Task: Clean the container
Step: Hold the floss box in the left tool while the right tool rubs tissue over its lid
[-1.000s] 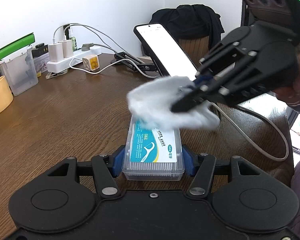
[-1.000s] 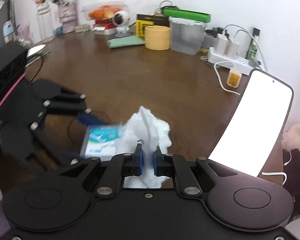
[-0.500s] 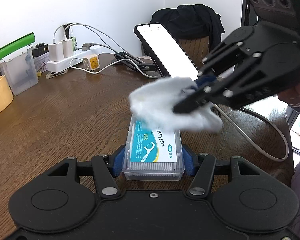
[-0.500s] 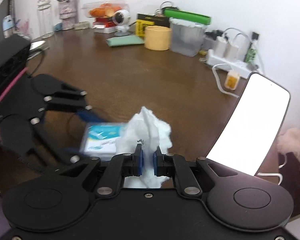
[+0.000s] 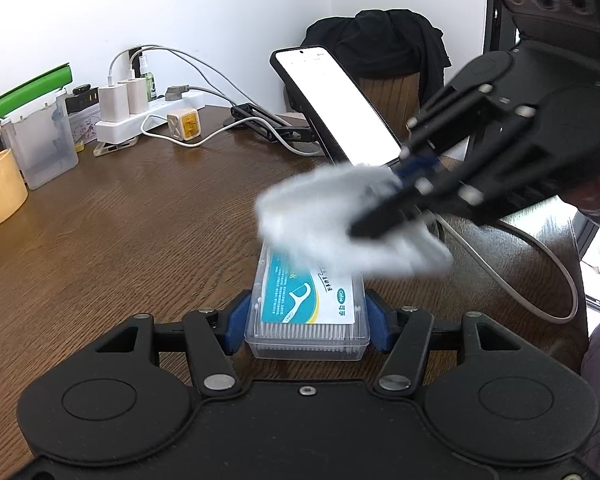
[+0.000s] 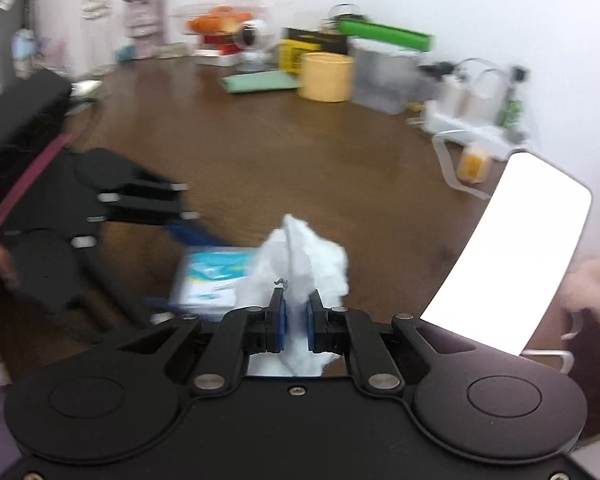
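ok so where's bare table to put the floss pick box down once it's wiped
The widest bare wood lies left of the floss pick box, between it and the yellow cup. It is crowded along the wall by the power strip and to the right by the propped phone and its cable.

Matte black left gripper (image 5: 307, 312), blue jaws pads, silver screws, round discs, right gripper (image 6: 296, 312) alike

The container (image 5: 307, 312) sits on the table (image 5: 120, 232) between the left gripper's (image 5: 307, 316) fingers. The tissue (image 5: 340, 228) (held by the right gripper (image 5: 384, 220)) lies on its far end. Behind stands a phone (image 5: 340, 108).
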Tool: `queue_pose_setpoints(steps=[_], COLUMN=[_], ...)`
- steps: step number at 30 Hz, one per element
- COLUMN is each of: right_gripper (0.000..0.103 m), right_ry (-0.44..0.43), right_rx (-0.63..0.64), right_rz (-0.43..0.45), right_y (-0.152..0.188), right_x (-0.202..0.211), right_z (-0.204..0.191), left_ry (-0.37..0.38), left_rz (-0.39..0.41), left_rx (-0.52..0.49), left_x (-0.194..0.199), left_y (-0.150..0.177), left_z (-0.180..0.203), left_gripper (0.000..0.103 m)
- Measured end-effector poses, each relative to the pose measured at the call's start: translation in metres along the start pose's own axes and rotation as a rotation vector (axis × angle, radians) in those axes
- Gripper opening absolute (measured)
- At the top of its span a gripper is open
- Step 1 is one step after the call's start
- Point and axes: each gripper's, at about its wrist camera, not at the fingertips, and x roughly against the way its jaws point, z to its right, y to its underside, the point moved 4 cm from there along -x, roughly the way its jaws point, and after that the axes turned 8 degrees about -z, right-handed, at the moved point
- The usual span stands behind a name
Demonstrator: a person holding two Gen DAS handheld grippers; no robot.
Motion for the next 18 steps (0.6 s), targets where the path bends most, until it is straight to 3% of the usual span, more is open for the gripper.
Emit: queue_pose_setpoints(steps=[2, 4, 7, 9, 12, 15, 18], right_gripper=[0.01, 0.01, 0.011, 0.011, 0.011, 0.011, 0.011], right_ry=[-0.075, -0.082, 0.049, 0.084, 0.041, -0.087, -0.069], right_rx=[0.016, 0.027, 0.025, 0.011, 0.012, 0.028, 0.029], right_rz=[0.011, 0.025, 0.037, 0.024, -0.002, 0.008, 0.034], right_y=[-0.004, -0.01, -0.015, -0.011, -0.003, -0.002, -0.012], right_x=[-0.002, -0.01, -0.016, -0.013, -0.005, -0.005, -0.014], right_z=[-0.012, -0.02, -0.012, 0.001, 0.005, -0.012, -0.018], left_ry=[-0.001, -0.003, -0.004, -0.003, -0.004, -0.006, -0.005], left_rz=[0.0, 0.0, 0.001, 0.001, 0.001, 0.001, 0.001], left_rx=[-0.001, -0.001, -0.001, 0.0, -0.001, -0.002, 0.0], left_x=[0.0, 0.0, 0.0, 0.001, 0.001, 0.001, 0.001], left_y=[0.0, 0.001, 0.001, 0.001, 0.002, 0.002, 0.001], left_z=[0.002, 0.003, 0.003, 0.004, 0.004, 0.004, 0.004], left_gripper=[0.059, 0.059, 0.059, 0.059, 0.059, 0.059, 0.059])
